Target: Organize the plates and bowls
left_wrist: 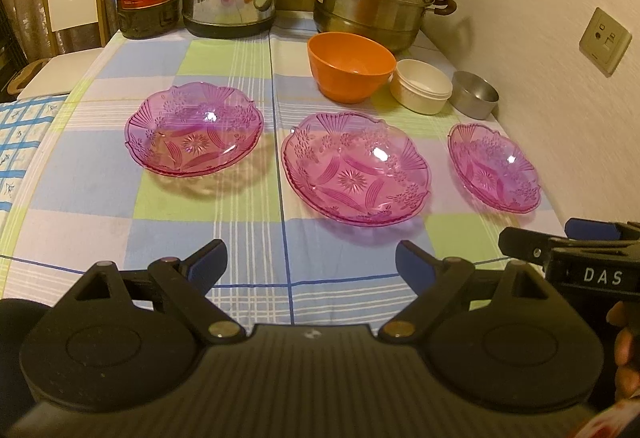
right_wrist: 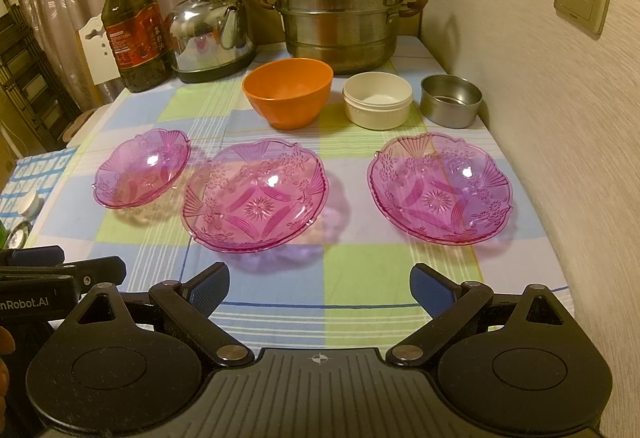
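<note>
Pink glass everywhere, nothing stacked yet. Three cut-pattern plates in a row across the checked tablecloth (right_wrist: 132, 258): left plate (left_wrist: 194, 136), middle plate (left_wrist: 356, 168), right plate (right_wrist: 440, 190), all well apart from one another. Behind them three bowls in a line, also unnested: orange bowl (right_wrist: 288, 92), cream bowl (right_wrist: 378, 100) just beside it, steel bowl (right_wrist: 450, 100) nearest the wall. Further back, clutter outside the job: oil bottle (right_wrist: 134, 34), kettle (right_wrist: 210, 34), tiered steamer pot (right_wrist: 340, 10).

Left gripper (left_wrist: 312, 264) spread wide, empty, hovering short of the middle plate. Right gripper (right_wrist: 320, 288) likewise spread, empty, aimed between middle and right plates.

Judged progress: barely begun. No plate on another, no bowl inside another. All stacking and nesting left to do; probably plates first, given where both grippers point.
</note>
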